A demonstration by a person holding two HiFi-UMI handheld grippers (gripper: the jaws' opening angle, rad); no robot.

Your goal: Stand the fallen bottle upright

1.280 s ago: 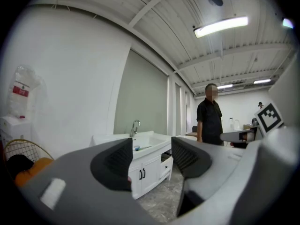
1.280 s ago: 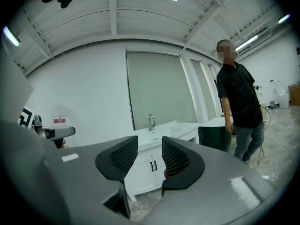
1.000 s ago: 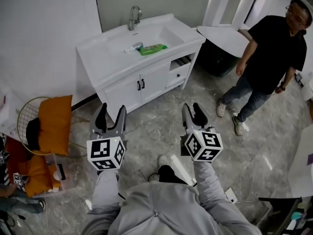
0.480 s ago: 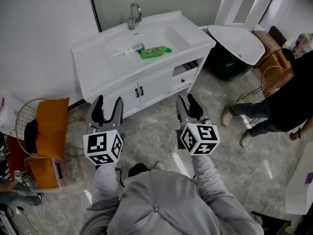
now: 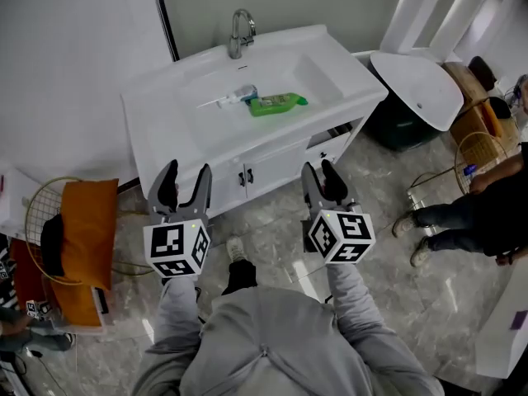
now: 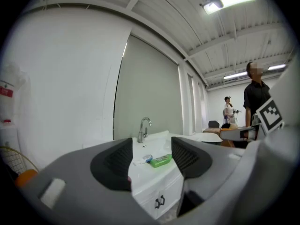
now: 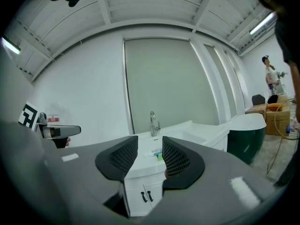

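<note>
Green plastic bottle (image 5: 278, 103) lies on its side in the basin of the white sink vanity (image 5: 157, 118), its length running roughly along the counter, in front of the chrome faucet (image 5: 240, 33) that stands at the back rim. Just beside its left end lies a small white item with a blue end, which looks like a toothpaste tube (image 5: 233, 98), though it is too small to be sure. The left gripper (image 5: 185, 178) and the right gripper (image 5: 322, 172) are held side by side in the air over the grey marble floor (image 5: 272, 225), in front of the vanity's cabinet doors (image 5: 246, 174) and well apart from the bottle. Both point almost level toward the vanity, and each gripper view frames the bottle far off between its jaws. Both grippers are clenched down to a narrow gap, with nothing gripped between the pads. An orange cushion (image 5: 87, 221) sits in a wire chair to the left, and a bystander (image 5: 483, 217) stands at the right edge of the head view.
</note>
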